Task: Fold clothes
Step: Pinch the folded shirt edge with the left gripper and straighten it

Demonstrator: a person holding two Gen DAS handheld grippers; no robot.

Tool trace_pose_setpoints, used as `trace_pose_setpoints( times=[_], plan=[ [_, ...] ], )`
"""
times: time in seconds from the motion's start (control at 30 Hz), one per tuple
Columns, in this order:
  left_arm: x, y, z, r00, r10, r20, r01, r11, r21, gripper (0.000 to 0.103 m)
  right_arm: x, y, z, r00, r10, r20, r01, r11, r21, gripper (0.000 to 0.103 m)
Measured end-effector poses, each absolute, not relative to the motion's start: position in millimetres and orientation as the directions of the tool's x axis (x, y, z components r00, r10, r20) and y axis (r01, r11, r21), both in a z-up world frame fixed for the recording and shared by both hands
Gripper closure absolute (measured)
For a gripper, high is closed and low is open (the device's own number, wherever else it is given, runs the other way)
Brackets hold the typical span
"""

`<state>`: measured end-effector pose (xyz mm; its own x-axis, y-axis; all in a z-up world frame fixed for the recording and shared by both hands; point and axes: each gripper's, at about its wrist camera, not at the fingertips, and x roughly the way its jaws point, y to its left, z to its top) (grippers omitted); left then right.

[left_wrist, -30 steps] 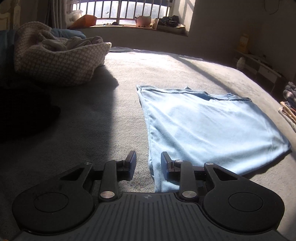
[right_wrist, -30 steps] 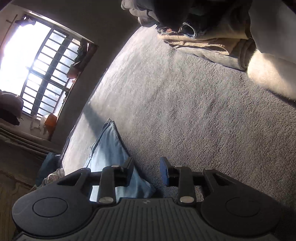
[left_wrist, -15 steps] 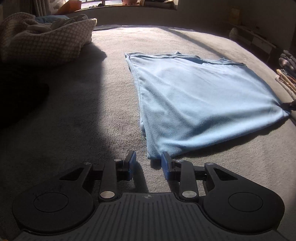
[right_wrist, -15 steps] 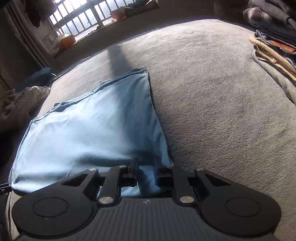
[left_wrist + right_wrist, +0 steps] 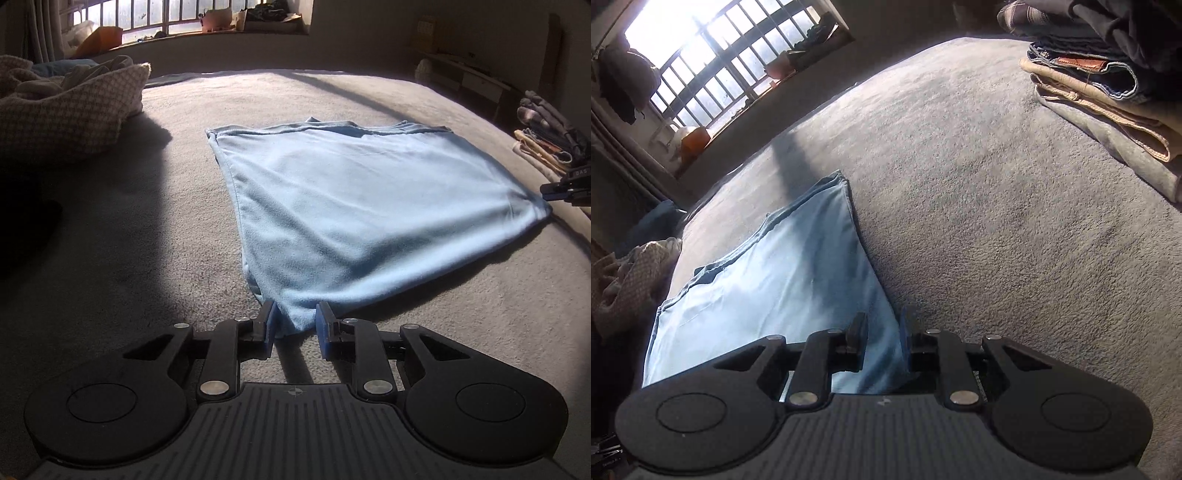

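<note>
A light blue garment (image 5: 351,206) lies folded flat on the grey bed cover (image 5: 147,258). My left gripper (image 5: 294,321) is open, its jaws on either side of the garment's near left corner, which pokes up between them. My right gripper (image 5: 884,325) is open over the garment's (image 5: 783,280) near right corner, with cloth between the jaws. In the left wrist view the right gripper's tip (image 5: 567,186) shows at the garment's right corner.
A heap of checked cloth (image 5: 62,110) lies at the far left of the bed. A stack of folded clothes (image 5: 1108,96) sits at the right side, also in the left wrist view (image 5: 546,144). A barred window (image 5: 713,70) is beyond the bed.
The left gripper moved forward so the garment's corner now sits between its jaws. The right gripper swung round to face the garment and settled over its right corner.
</note>
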<state>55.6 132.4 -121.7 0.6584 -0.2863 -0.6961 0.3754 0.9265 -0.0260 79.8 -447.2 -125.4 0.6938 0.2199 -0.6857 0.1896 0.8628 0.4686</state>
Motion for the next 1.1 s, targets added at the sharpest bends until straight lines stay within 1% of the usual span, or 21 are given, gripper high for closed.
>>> trace_pose_setpoints(
  times=[0.07, 0.17, 0.37, 0.47, 0.53, 0.57, 0.6, 0.63, 0.7, 0.77, 0.8, 0.87, 0.93, 0.97, 1.0, 1.1],
  plan=[
    [50.2, 134.0, -114.3, 0.680, -0.289, -0.674, 0.407, 0.913, 0.019, 0.103, 77.3, -449.0, -124.5, 0.694, 0.214, -0.687, 0.197, 0.862, 0.468, 0.082],
    [43.8, 136.1, -106.1, 0.698, -0.287, -0.656, 0.438, 0.896, 0.073, 0.103, 73.6, -451.8, -123.1, 0.695, 0.206, -0.689, 0.208, 0.860, 0.467, 0.082],
    [39.7, 138.2, -115.7, 0.710, -0.223, -0.667, 0.448, 0.875, 0.184, 0.103, 71.4, -454.3, -126.2, 0.692, 0.203, -0.692, 0.231, 0.846, 0.480, 0.082],
    [46.2, 145.2, -122.2, 0.692, -0.182, -0.699, 0.413, 0.893, 0.177, 0.103, 70.8, -450.7, -126.1, 0.687, 0.206, -0.697, 0.217, 0.857, 0.468, 0.082],
    [50.9, 152.6, -119.7, 0.667, -0.192, -0.720, 0.372, 0.923, 0.098, 0.103, 70.4, -450.3, -126.0, 0.686, 0.210, -0.697, 0.215, 0.856, 0.470, 0.082],
    [53.0, 158.6, -116.8, 0.655, -0.224, -0.722, 0.343, 0.939, 0.020, 0.103, 70.2, -450.2, -125.9, 0.686, 0.212, -0.696, 0.215, 0.855, 0.472, 0.082],
    [54.7, 166.0, -113.1, 0.645, -0.270, -0.715, 0.308, 0.948, -0.079, 0.097, 70.4, -450.4, -126.1, 0.685, 0.215, -0.696, 0.215, 0.853, 0.475, 0.082],
    [57.4, 173.5, -111.3, 0.636, -0.313, -0.706, 0.269, 0.947, -0.177, 0.087, 70.5, -450.8, -126.7, 0.684, 0.216, -0.697, 0.217, 0.851, 0.477, 0.081],
    [64.8, 190.0, -112.4, 0.619, -0.398, -0.678, 0.165, 0.909, -0.383, 0.078, 70.7, -451.3, -128.8, 0.681, 0.218, -0.700, 0.226, 0.846, 0.483, 0.079],
    [72.4, 206.2, -120.5, 0.603, -0.473, -0.642, 0.046, 0.825, -0.564, 0.077, 70.8, -450.9, -131.8, 0.676, 0.221, -0.703, 0.237, 0.839, 0.491, 0.078],
    [75.7, 210.3, -125.1, 0.596, -0.492, -0.634, -0.001, 0.789, -0.614, 0.077, 70.8, -450.2, -133.2, 0.673, 0.225, -0.705, 0.240, 0.835, 0.496, 0.078],
    [80.4, 210.8, -131.5, 0.578, -0.505, -0.641, -0.051, 0.762, -0.645, 0.077, 71.0, -447.6, -134.8, 0.667, 0.229, -0.709, 0.237, 0.837, 0.493, 0.077],
    [83.3, 205.3, -135.5, 0.560, -0.497, -0.663, -0.062, 0.772, -0.632, 0.079, 71.3, -445.7, -135.5, 0.664, 0.230, -0.712, 0.233, 0.841, 0.489, 0.077],
    [82.7, 203.7, -134.1, 0.568, -0.501, -0.654, -0.047, 0.773, -0.633, 0.084, 71.2, -444.7, -135.8, 0.663, 0.230, -0.713, 0.233, 0.841, 0.488, 0.077],
    [81.1, 203.3, -130.5, 0.583, -0.509, -0.633, -0.021, 0.770, -0.638, 0.102, 71.2, -444.5, -135.9, 0.662, 0.230, -0.713, 0.234, 0.841, 0.488, 0.077],
    [76.1, 202.2, -119.7, 0.626, -0.534, -0.569, 0.058, 0.759, -0.649, 0.103, 70.9, -445.3, -135.9, 0.662, 0.228, -0.714, 0.237, 0.839, 0.489, 0.076]
  ],
)
